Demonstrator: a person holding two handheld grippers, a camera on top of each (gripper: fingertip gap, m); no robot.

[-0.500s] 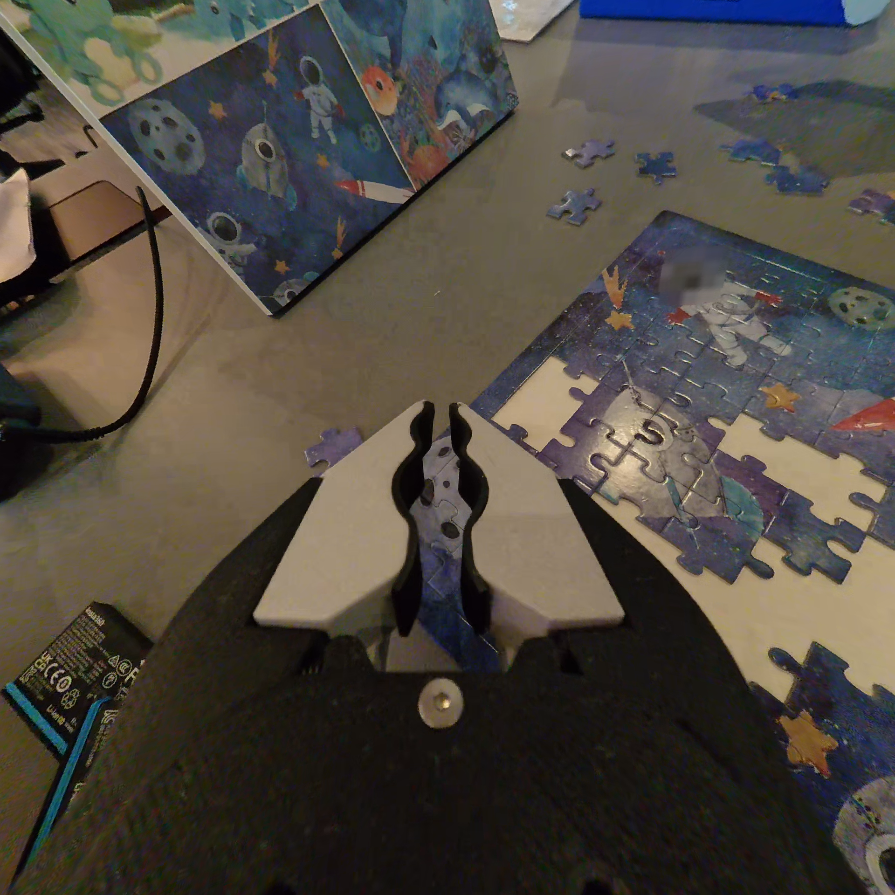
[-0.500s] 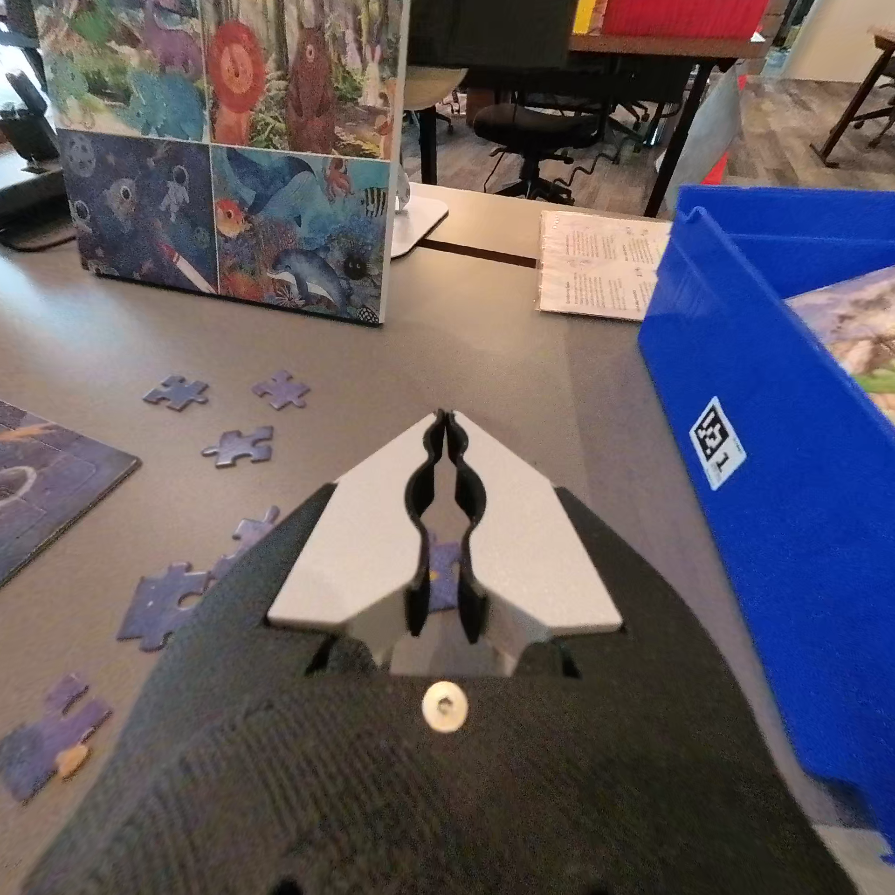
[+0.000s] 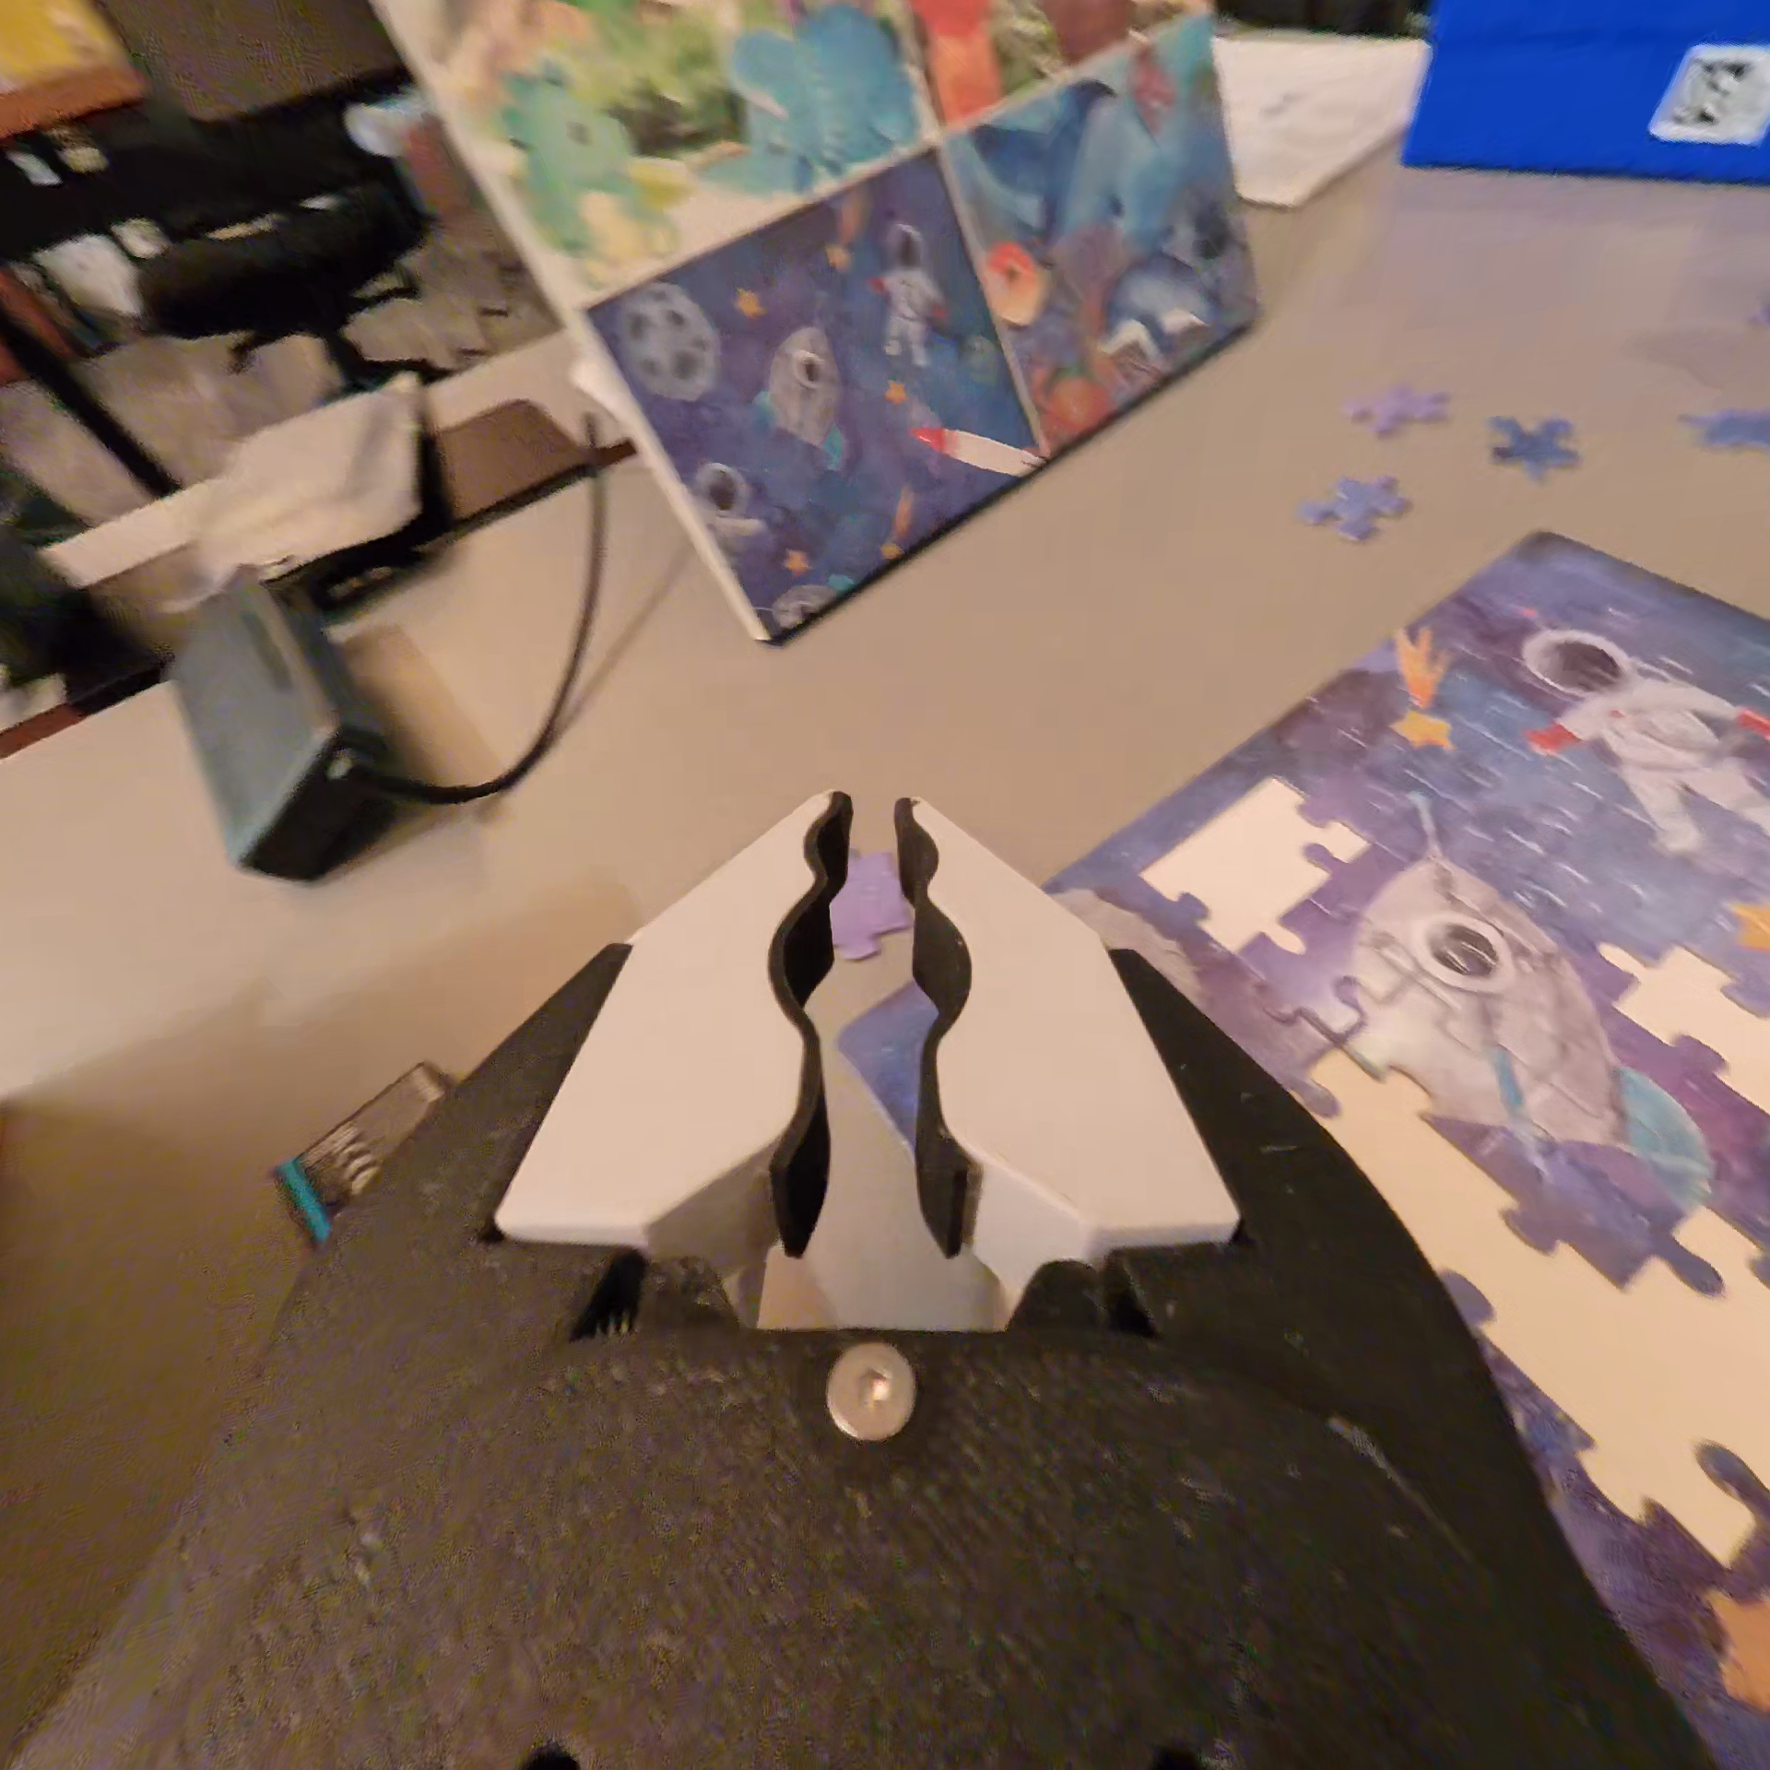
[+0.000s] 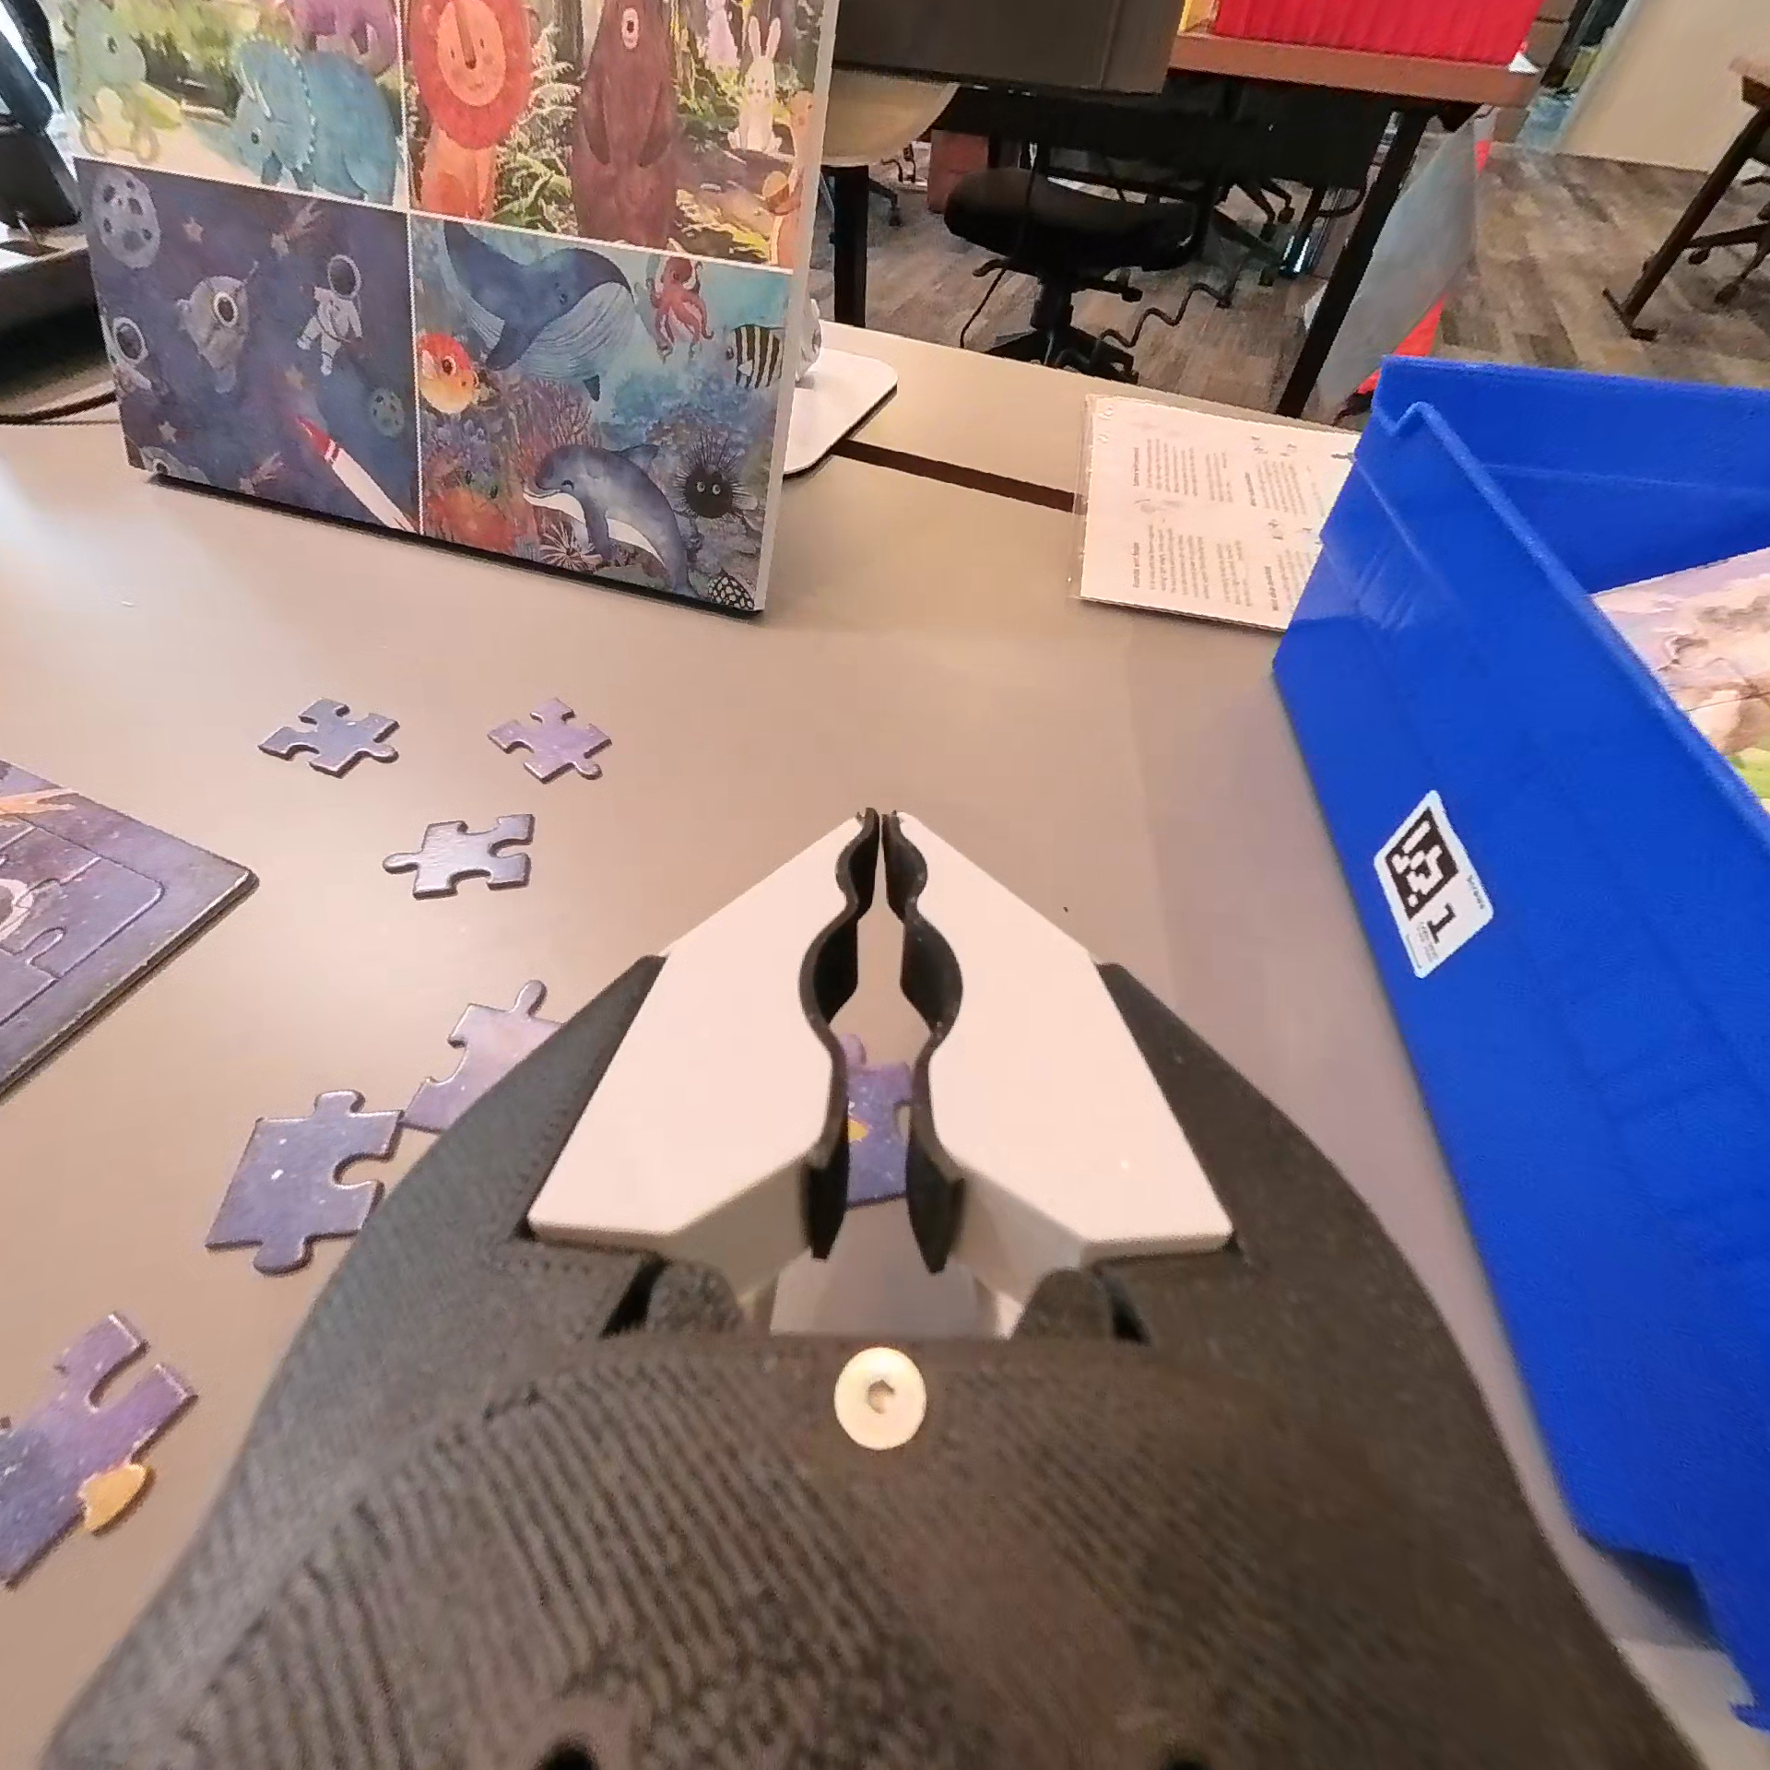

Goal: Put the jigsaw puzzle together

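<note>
1. Blue bin [image 4: 1532,862] sits just right of your right gripper [image 4: 881,831]. It holds a printed picture board [image 4: 1695,670], cut off by the frame, so what else is inside can't be told.
2. The right gripper's tips meet with nothing between them. A loose puzzle piece [image 4: 876,1130] on the bench [image 4: 862,709] shows through the gap farther back.
3. Your left gripper [image 3: 873,814] has its tips slightly apart, nothing held. A pale purple piece [image 3: 867,910] lies on the bench below them, partly hidden.
4. The space jigsaw puzzle [image 3: 1494,958] lies flat right of the left gripper, with several cream gaps unfilled; its right and near parts run out of frame. The left wrist view is blurred.
5. Loose pieces [image 4: 330,736] are scattered between the puzzle's corner and the right gripper; some are partly under the gripper body.
6. Open bench lies ahead of both grippers, up to the upright puzzle box [image 4: 441,287]. A black cable [image 3: 575,651] and small dark box [image 3: 278,747] sit left.
</note>
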